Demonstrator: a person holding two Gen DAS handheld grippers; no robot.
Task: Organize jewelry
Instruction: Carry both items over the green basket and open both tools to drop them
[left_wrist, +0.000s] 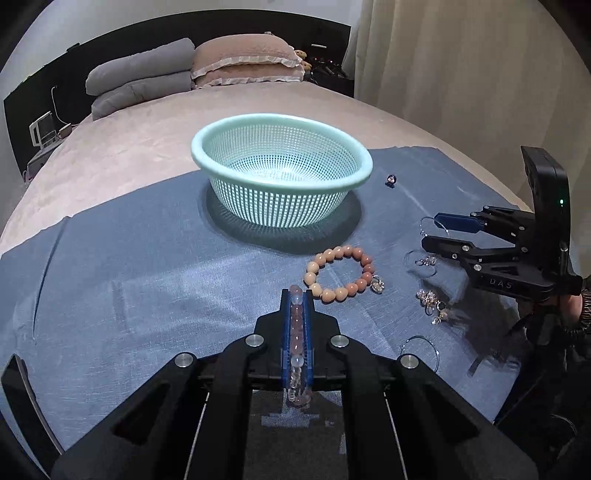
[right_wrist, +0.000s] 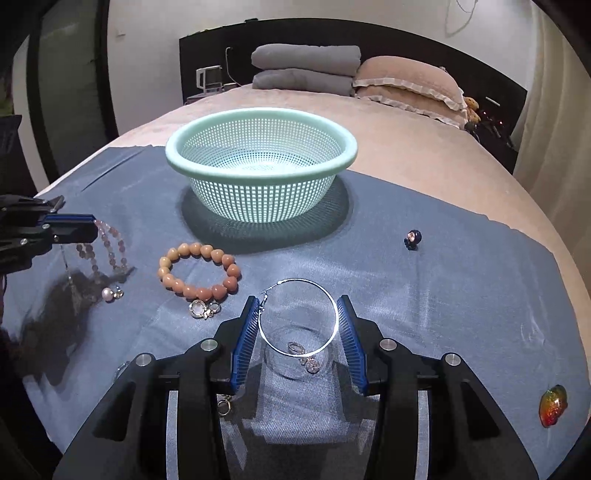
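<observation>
My left gripper is shut on a pale pink and clear bead bracelet, pinched along its blue pads and lifted off the blue cloth. The right wrist view shows the same bracelet dangling from the left gripper. My right gripper grips a large silver hoop earring across its width, both pads touching the wire. A mint-green mesh basket stands just beyond both grippers. An orange bead bracelet lies flat in front of the basket.
On the cloth lie more hoops with crystal charms, a pearl earring, a small dark blue piece and a rainbow-coloured gem. The cloth covers a beige bed with pillows at the back.
</observation>
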